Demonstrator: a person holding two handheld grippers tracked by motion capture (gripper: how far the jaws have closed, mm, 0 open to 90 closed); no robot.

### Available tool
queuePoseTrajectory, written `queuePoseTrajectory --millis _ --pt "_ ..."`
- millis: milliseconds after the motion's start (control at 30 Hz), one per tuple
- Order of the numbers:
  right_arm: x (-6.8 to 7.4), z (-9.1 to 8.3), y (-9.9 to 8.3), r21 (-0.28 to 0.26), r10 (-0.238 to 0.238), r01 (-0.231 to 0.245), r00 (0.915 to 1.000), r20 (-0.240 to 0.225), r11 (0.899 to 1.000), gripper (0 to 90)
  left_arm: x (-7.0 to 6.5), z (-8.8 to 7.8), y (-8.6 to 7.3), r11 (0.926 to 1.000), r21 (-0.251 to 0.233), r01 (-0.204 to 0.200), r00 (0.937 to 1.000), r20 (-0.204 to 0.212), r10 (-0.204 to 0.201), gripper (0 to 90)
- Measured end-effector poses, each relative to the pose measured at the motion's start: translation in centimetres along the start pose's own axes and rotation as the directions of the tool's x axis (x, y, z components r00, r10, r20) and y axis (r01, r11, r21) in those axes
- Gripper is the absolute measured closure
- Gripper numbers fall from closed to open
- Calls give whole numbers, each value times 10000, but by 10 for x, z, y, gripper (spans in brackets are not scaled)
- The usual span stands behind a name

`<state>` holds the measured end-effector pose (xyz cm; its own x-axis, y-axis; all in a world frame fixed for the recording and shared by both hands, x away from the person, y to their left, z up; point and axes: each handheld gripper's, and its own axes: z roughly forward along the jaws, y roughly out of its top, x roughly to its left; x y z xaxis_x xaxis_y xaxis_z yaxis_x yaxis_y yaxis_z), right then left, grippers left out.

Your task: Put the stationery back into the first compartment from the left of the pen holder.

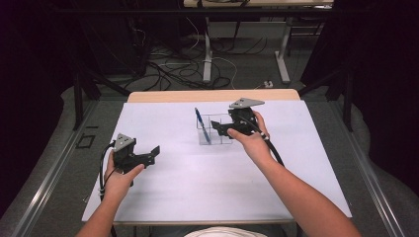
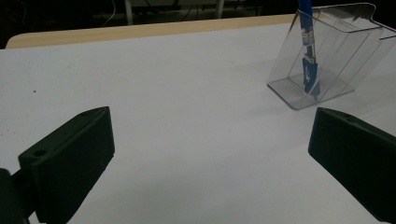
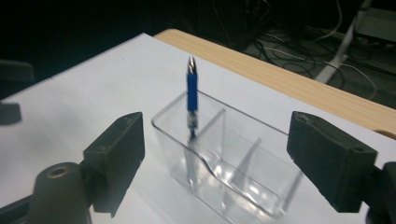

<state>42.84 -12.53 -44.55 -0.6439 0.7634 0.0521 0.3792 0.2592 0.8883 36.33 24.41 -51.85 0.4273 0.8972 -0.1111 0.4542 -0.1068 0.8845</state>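
One blue pen (image 1: 202, 126) already stands tilted in the left compartment of the clear holder (image 1: 222, 139) on the white table (image 1: 197, 187). Right gripper (image 1: 220, 128) hangs wide and empty beside it; left gripper (image 1: 154, 152) rests wide, empty, well apart. Little seems left.

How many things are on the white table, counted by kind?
Blue pen: 1
Clear holder: 1
Total: 2
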Motion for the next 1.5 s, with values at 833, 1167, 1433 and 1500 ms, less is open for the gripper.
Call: queuePoseTrajectory --millis 833,1167,1433,1500 --pt "-43 -80 -68 206 814 -863 9816 1728 9961 0 0 -2 0 9999 -159 -11 10000 -37 10 4" --pt "-63 -100 -94 118 996 -1060 9628 2510 9943 0 1 -2 0 9999 -146 15 9999 -105 -16 4" --pt "-83 -106 -112 -67 1575 -1627 9434 2920 9867 3 2 -2 -1 9999 -139 42 9999 -133 -44 4" --pt "-89 -107 -115 -78 1715 -1777 9360 3074 9840 4 2 -2 -1 9999 -142 47 9999 -127 -48 4"
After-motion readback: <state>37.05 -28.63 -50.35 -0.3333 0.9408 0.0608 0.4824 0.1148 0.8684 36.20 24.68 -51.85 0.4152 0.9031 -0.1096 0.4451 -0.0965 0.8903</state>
